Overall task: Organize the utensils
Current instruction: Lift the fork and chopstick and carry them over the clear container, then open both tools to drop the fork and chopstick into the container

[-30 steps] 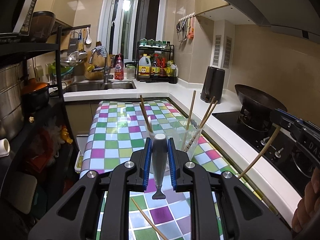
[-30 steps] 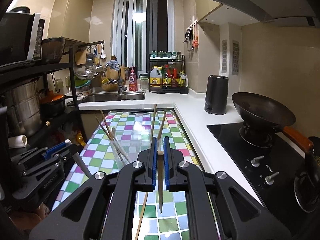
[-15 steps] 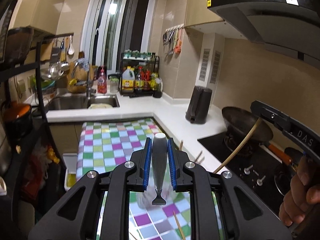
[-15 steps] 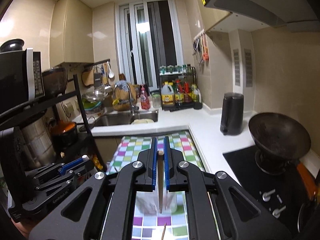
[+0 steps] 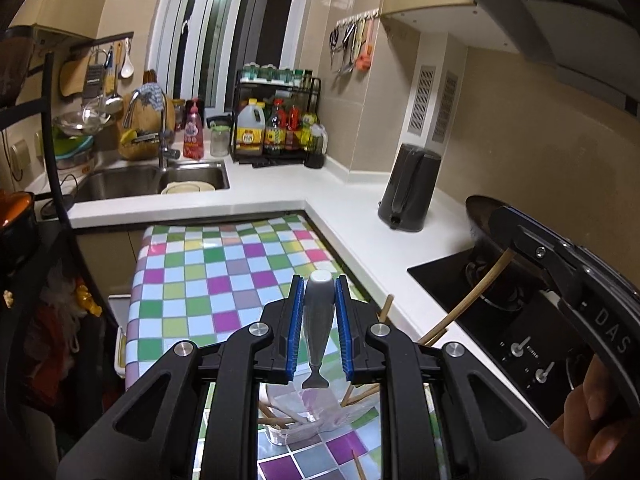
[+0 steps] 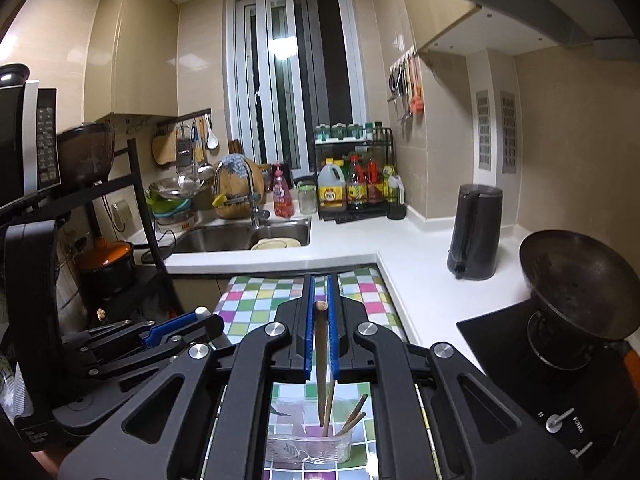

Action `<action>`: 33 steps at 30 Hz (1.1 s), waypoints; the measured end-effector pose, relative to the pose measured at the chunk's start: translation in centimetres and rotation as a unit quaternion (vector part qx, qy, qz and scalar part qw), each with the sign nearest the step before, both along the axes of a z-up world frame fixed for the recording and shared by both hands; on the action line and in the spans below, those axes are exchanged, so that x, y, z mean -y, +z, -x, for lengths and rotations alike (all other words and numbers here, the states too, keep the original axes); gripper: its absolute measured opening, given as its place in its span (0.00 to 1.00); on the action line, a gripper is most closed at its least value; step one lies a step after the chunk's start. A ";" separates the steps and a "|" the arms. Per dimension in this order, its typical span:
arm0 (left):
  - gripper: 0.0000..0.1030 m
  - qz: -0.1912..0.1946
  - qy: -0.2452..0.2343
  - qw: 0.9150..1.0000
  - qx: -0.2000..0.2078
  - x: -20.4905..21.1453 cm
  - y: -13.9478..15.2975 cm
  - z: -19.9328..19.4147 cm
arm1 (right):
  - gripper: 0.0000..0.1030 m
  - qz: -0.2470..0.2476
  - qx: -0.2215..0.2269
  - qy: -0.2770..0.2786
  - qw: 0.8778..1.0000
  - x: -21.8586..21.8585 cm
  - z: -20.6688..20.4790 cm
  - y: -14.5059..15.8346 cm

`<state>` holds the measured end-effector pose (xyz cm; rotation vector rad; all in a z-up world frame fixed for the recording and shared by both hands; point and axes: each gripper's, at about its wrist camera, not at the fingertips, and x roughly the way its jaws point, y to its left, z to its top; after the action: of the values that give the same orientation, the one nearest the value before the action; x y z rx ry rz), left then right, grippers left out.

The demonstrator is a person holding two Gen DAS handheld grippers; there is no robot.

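moved: both grippers risen, now above clear cup (image 6: pixel 310 444) | left gripper (image 5: pixel 318 328) pinches grey handle (image 5: pixel 318 320) | right gripper (image 6: pixel 320 328) pinches chopstick (image 6: pixel 321 364) tip-down, likely for dropping in | cup near, on checkered cloth (image 5: pixel 224 268)

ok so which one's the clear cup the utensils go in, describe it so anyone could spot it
Find the checkered tablecloth in pastel squares beside the white counter. The clear plastic cup stands on it near the camera, just below the right gripper. It is the only see-through container there, with wooden chopsticks leaning inside.
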<state>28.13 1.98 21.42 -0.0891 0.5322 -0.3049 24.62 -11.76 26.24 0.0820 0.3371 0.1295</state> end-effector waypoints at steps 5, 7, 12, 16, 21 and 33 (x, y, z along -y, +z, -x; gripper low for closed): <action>0.16 -0.008 -0.003 1.000 -0.019 0.2 -1.8 -0.7 | 0.06 0.004 -0.018 0.005 1.000 0.0 -1.3 -2.2; 0.16 -0.011 -0.006 1.000 -0.026 0.5 -2.5 -0.9 | 0.06 0.007 -0.023 0.007 1.000 0.0 -1.5 -2.9; 0.16 -0.016 -0.011 0.999 -0.046 1.1 -4.4 -1.4 | 0.06 0.009 -0.042 0.008 0.999 -0.3 -2.0 -5.1; 0.16 -0.023 -0.015 0.998 -0.058 1.5 -5.6 -1.6 | 0.06 0.015 -0.052 0.010 0.998 -0.6 -2.2 -6.5; 0.16 -0.030 -0.020 0.997 -0.072 1.6 -6.8 -1.7 | 0.06 0.016 -0.066 0.010 0.998 -0.9 -2.4 -7.6; 0.37 -0.019 -0.031 0.998 -0.054 0.7 -5.1 -0.1 | 0.24 0.025 -0.086 0.010 0.996 -0.8 -1.5 -8.1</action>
<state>28.27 1.24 16.33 -0.0518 0.6478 -0.3516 26.12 -10.96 18.16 0.0396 0.5130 0.1331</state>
